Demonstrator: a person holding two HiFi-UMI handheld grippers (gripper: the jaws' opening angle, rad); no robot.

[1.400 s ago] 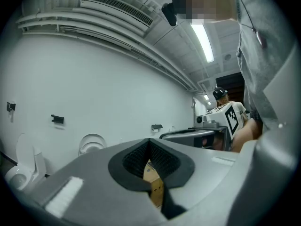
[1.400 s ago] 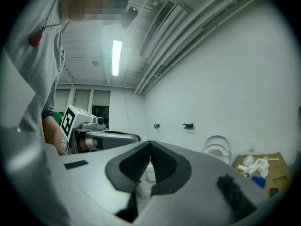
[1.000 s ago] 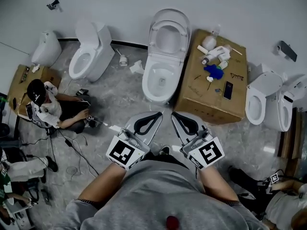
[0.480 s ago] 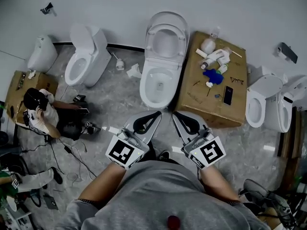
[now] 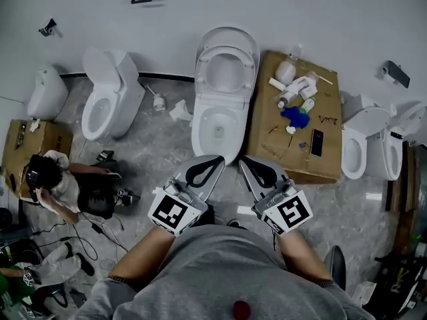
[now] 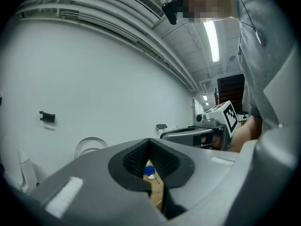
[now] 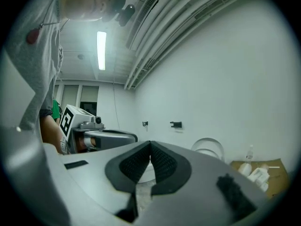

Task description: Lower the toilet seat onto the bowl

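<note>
The middle white toilet stands against the wall, its bowl (image 5: 217,129) open and its seat (image 5: 225,62) raised upright with the lid behind it. Both grippers are held level side by side just short of the bowl's front rim, touching nothing. My left gripper (image 5: 217,159) is shut, its pads meeting with nothing between them (image 6: 149,142). My right gripper (image 5: 243,160) is shut too and empty (image 7: 150,144). The raised seat (image 6: 89,146) shows ahead in the left gripper view. It also shows as the raised seat (image 7: 208,147) in the right gripper view.
A cardboard box (image 5: 270,149) right of the bowl carries bottles, a blue cloth (image 5: 295,117) and a phone (image 5: 316,143). More toilets stand at left (image 5: 107,102) and right (image 5: 360,142). A person (image 5: 57,185) sits on the floor at left among cables.
Both grippers have come forward together toward the middle toilet, whose bowl front now lies just beyond their tips. Both stay shut. The seat has not moved.
</note>
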